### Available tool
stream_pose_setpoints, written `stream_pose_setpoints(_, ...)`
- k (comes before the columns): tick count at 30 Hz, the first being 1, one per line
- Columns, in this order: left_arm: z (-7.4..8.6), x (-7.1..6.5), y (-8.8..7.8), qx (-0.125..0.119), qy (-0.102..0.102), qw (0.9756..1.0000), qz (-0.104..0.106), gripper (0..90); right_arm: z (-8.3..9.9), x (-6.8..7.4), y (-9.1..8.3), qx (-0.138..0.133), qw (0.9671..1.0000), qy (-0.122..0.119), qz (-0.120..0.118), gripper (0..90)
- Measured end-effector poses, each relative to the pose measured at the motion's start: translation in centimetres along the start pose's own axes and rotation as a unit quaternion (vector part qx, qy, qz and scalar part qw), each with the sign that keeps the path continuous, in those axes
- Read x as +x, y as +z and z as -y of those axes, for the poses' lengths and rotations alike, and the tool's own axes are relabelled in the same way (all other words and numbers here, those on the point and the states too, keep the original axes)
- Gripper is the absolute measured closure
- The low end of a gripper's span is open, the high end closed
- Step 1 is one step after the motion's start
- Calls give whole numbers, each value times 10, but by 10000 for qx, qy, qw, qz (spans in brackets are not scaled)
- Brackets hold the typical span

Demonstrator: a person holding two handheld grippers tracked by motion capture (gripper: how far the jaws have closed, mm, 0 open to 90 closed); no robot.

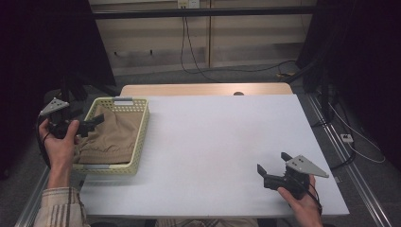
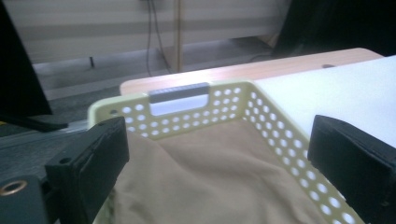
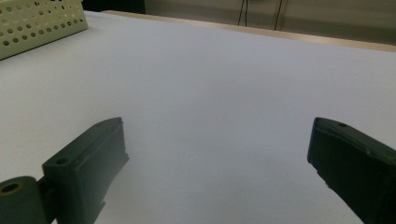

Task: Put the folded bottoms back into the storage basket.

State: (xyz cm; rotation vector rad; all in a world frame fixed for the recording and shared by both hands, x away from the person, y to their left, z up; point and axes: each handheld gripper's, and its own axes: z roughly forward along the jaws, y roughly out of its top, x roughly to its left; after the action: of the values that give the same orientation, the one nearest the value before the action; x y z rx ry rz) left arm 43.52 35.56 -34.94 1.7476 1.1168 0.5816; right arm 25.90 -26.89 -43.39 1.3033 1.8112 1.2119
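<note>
White table (image 1: pixel 213 137), basket (image 1: pixel 140 137) lengthwise away holding tan cloth (image 1: pixel 113 135), both grippers' fingers wide, empty

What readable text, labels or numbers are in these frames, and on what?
None can be read.
The yellow basket, its grey handle clip, the tan cloth and the white table carry no print that shows.
The left gripper and right gripper show no markings.
The wall socket plate is too small to read.
</note>
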Motion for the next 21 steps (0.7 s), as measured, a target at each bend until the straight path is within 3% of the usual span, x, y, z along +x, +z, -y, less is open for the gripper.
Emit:
stream_pose_setpoints(4,3,-3,-6,-34,-32,10000,-44,54,0,-1,0,20,10000,9,2,43)
stream_pose_setpoints(10,10,-7,-13,256,232,9993,-172,54,0,-1,0,17,10000,17,12,43)
stream_pose_setpoints(16,13,-12,-29,110,233,9994,-249,54,0,-1,2,25,10000,32,13,44)
stream_pose_setpoints(21,19,-15,-39,74,-10,9993,-362,62,-1,0,3,16,10000,25,-9,44)
